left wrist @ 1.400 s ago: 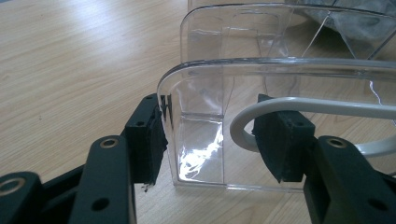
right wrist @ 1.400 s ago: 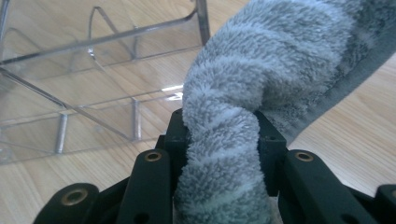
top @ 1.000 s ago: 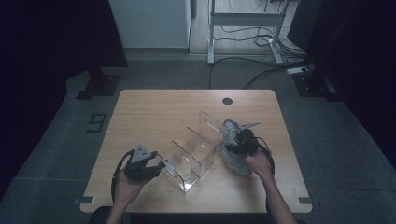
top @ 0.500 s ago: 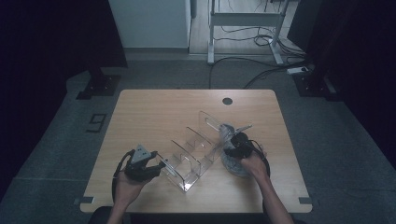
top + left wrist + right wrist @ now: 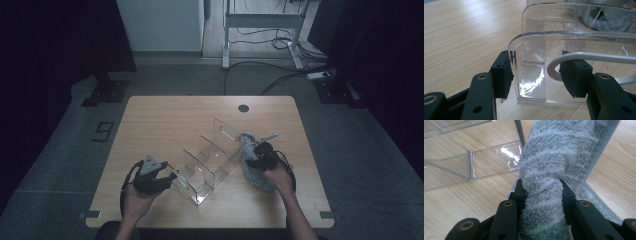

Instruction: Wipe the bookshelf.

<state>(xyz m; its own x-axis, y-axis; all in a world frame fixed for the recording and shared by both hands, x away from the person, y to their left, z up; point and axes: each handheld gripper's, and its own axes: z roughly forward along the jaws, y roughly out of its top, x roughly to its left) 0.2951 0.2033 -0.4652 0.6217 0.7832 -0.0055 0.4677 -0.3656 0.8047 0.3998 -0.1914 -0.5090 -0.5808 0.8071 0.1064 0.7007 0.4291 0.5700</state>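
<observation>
A clear acrylic rack (image 5: 210,160) with upright dividers lies slantwise mid-table. At its near-left end is my left gripper (image 5: 169,178), jaws apart. In the left gripper view (image 5: 537,72) the left pad (image 5: 502,75) touches the side edge of the rack's end panel (image 5: 574,42), the right pad stands in front of that panel's face, and a white loop (image 5: 554,62) runs by it. My right gripper (image 5: 252,151) is shut on a grey fluffy towel (image 5: 252,175) beside the rack's right side. In the right gripper view (image 5: 543,187) a twisted roll of towel (image 5: 554,157) fills the jaws, with the rack (image 5: 461,165) to the left.
The wooden table (image 5: 165,125) has a round hole (image 5: 243,108) near its far edge. Bare wood lies on the far and left parts. Behind the table are a metal stand (image 5: 260,30) and cables on the floor (image 5: 280,80).
The right gripper with the towel has shifted a little toward the table's near edge. The left gripper and the rack have kept still.
</observation>
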